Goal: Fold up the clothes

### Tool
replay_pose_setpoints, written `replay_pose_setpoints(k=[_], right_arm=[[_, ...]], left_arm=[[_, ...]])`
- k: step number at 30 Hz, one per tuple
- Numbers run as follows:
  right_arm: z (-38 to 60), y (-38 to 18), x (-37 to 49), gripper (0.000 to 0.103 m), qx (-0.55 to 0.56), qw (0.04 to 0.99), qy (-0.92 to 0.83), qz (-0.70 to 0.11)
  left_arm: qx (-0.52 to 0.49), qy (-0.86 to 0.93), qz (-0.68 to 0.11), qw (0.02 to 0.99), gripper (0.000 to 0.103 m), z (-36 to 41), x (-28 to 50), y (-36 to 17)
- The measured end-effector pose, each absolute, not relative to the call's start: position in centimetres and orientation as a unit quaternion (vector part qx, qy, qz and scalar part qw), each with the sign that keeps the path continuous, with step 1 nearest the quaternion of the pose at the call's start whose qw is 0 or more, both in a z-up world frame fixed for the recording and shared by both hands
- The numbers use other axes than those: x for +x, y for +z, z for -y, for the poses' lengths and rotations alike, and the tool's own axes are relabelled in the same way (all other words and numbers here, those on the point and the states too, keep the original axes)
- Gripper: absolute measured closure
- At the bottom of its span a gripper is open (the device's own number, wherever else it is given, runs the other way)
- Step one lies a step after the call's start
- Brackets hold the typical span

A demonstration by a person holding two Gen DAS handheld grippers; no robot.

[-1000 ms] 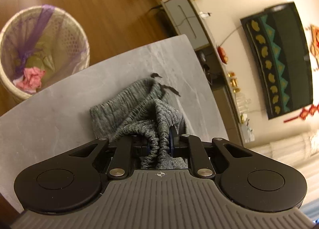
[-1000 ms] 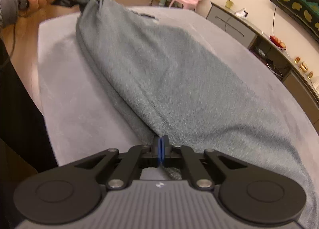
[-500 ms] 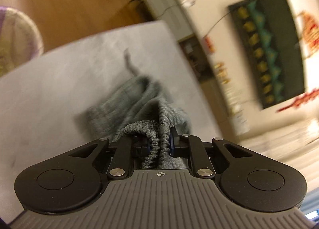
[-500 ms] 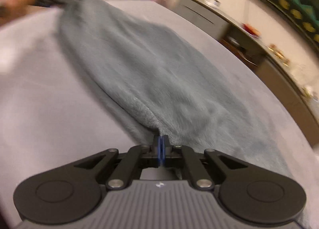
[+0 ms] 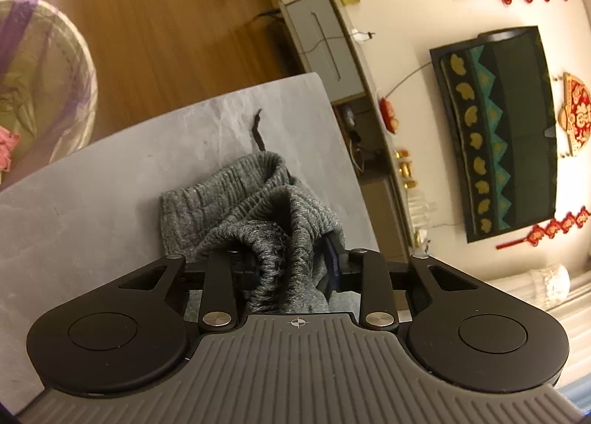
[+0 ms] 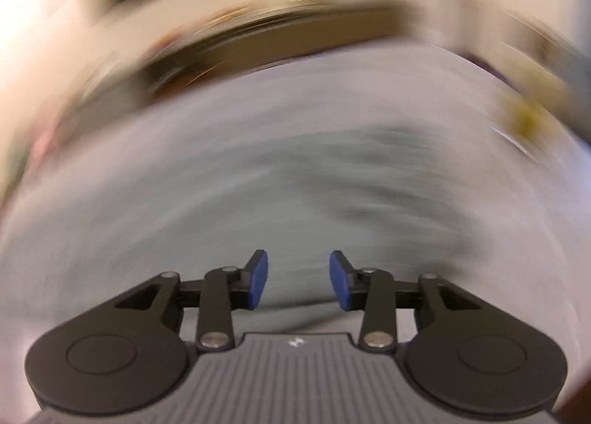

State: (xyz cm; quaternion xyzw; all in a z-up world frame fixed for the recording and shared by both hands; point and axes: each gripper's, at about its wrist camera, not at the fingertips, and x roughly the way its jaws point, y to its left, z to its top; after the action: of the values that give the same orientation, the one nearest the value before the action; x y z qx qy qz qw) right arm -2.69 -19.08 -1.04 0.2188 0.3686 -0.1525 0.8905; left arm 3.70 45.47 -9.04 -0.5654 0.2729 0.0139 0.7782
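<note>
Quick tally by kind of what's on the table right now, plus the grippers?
Grey knit garment: 1
Dark drawstring: 1
Grippers: 2, left gripper, right gripper
Total: 4

Warm, dim indoor light; left wrist view sharp but fisheye-bent at edges, right wrist view smeared by heavy motion blur.
</note>
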Motion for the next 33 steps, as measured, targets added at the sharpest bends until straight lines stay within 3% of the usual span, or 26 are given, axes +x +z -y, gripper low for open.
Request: replay_pose_setpoints(k=[2,7,9,10,11,15,19,21,25,27,29,33], right_arm=[[24.3,-1.3,-4.9,0.053,0.302,0.864,-0.215,-0.34],[29.2,-4.5,-4.7,0.049,0.406,0.816,-0.211,-0.352],[29.7,-5.5,-3.5,0.063,0.422,0.812,-0.198,-0.351],[29.8,-5.5,-2.7,0.08,0.421,0.813,-0.192,-0.352],[30.0,-5.2,-2.4,0.088,0.419,0.819,-0.177,-0.35],[27.5,0.7,-0.4,0.093,0.357,0.884,-0.107,-0.283],[23.8,9.8,-1.3,0.093,0.263,0.951,0.068,-0.146],[25.1,9.5,-1.7,0.093,0.266,0.949,0.055,-0.161],[29.5,-0.2,-0.4,0.093,0.309,0.884,-0.096,-0.337],[30.4,-3.6,-1.0,0.093,0.334,0.858,-0.127,-0.37],[30.6,-4.4,-1.4,0.093,0.369,0.849,-0.117,-0.361],[30.2,0.1,2.0,0.093,0.357,0.871,-0.077,-0.329]], left_arm=[[-0.566,0.021,-0.276,0.777,0.078,-45.1,4.0,-9.1],[-0.56,0.036,-0.285,0.777,0.078,-44.1,4.6,-9.4],[-0.555,0.041,-0.289,0.779,0.079,-43.6,4.6,-9.5],[-0.553,0.044,-0.292,0.779,0.079,-43.5,4.7,-9.5],[-0.55,0.047,-0.294,0.78,0.08,-43.3,4.8,-9.6],[-0.549,0.054,-0.295,0.78,0.082,-43.6,4.9,-9.8],[-0.543,0.051,-0.295,0.785,0.082,-44.0,4.8,-9.9],[-0.539,0.05,-0.298,0.786,0.082,-44.1,4.8,-9.9],[-0.535,0.046,-0.3,0.789,0.083,-44.3,4.7,-9.8],[-0.533,0.047,-0.301,0.789,0.083,-44.2,4.7,-9.7],[-0.53,0.048,-0.301,0.791,0.083,-44.2,4.6,-9.6],[-0.528,0.053,-0.301,0.792,0.083,-44.0,4.8,-9.4]])
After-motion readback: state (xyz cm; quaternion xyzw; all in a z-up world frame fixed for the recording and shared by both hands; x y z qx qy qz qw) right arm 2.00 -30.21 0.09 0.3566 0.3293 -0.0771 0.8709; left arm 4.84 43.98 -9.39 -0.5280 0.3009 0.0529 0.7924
